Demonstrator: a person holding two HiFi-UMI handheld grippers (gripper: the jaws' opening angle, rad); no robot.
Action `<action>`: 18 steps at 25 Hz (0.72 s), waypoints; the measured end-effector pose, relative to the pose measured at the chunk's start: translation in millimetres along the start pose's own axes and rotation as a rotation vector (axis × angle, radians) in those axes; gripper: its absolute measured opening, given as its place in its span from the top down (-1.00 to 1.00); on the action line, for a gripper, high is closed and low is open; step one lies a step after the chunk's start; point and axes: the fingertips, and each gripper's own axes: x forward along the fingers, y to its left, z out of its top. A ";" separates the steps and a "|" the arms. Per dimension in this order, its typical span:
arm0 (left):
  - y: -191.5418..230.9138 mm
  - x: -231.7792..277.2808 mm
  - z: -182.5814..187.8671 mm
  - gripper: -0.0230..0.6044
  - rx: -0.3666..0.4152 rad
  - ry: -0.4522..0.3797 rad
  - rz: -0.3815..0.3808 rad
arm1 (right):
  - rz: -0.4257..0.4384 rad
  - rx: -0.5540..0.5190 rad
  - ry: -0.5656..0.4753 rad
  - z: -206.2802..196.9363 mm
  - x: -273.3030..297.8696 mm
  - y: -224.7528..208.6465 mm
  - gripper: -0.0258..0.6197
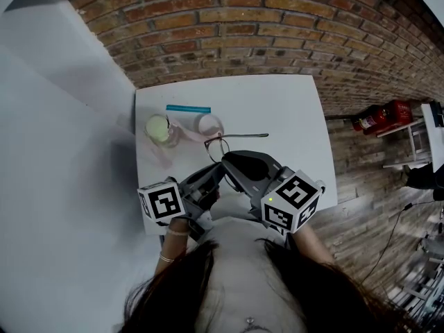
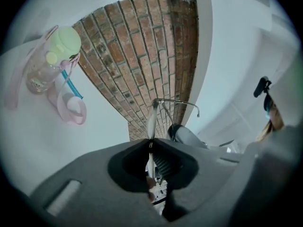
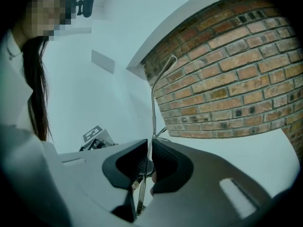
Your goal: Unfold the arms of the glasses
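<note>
White table (image 1: 284, 109) set against a brick surface (image 1: 277, 26); pale plain wall to the left. Far right, off the table, red bottles (image 1: 380, 116) on a low shelf.

On the table's far-left part:
- clear bottle (image 1: 159, 129) with a pale green lid, upright
- pink strap (image 1: 161, 155) trailing from the bottle toward the near edge
- blue straw-like stick (image 1: 188, 108) lying flat behind the bottle
- round pink-rimmed cap (image 1: 210, 125) just right of the bottle

Glasses (image 1: 220, 143): thin metal frame, held up over the middle of the table between the two grippers, in front of the person. One arm runs out to the right, free at its tip. From the left gripper view a lens stands edge-on just above the jaws, and an arm with a hooked end reaches right.

Left gripper (image 2: 150, 142): jaws pressed together on the glasses frame at the lower edge of the lens. In the head view its tips (image 1: 216, 168) come up from the lower left.

Right gripper (image 3: 150, 143): jaws pinched on a thin metal arm of the glasses, which rises straight out of the jaws and curves at its end. In the head view its tips (image 1: 229, 159) sit just beside the left gripper's, nearly touching. Cannot tell whether the arm it pinches is the one pointing right in the head view.
</note>
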 end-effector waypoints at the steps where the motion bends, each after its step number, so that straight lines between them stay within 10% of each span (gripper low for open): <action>1: 1.0 -0.5 0.4 0.86 -0.006 -0.002 0.001 | -0.001 -0.002 -0.001 -0.1 0.1 -0.2 0.81; 18: -4.0 -4.8 9.8 0.86 -0.219 -0.088 -0.077 | 0.007 -0.039 -0.086 22.5 -8.9 6.5 0.82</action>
